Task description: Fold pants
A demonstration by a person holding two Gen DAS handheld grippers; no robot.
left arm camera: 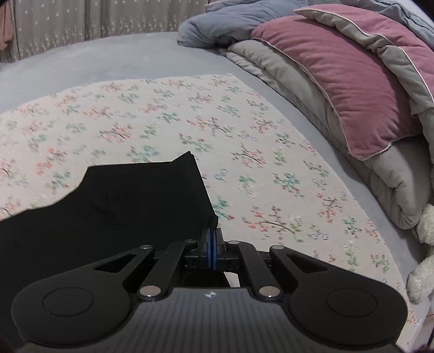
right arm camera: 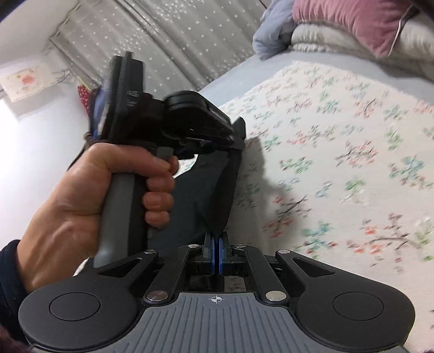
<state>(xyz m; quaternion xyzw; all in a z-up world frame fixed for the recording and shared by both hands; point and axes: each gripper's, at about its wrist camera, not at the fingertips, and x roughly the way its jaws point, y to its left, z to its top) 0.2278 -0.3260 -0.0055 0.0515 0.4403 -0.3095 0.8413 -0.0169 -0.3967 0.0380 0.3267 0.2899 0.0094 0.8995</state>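
Observation:
The black pants (left arm camera: 108, 206) hang lifted above the floral sheet (left arm camera: 244, 152), spreading left from my left gripper (left arm camera: 212, 233), which is shut on their edge. In the right wrist view my right gripper (right arm camera: 217, 241) is shut on another edge of the pants (right arm camera: 211, 195), the dark cloth stretching up from its fingers. The left gripper (right arm camera: 236, 135), held in a hand (right arm camera: 81, 195), is just ahead of the right one and pinches the same cloth. Most of the pants are hidden in the right wrist view.
Folded quilts and a pink pillow (left arm camera: 352, 89) are piled along the right of the bed. A blue blanket (left arm camera: 217, 24) lies at the far end. A plush toy (left arm camera: 423, 255) sits at the right edge. Starred curtains (right arm camera: 176, 35) hang behind.

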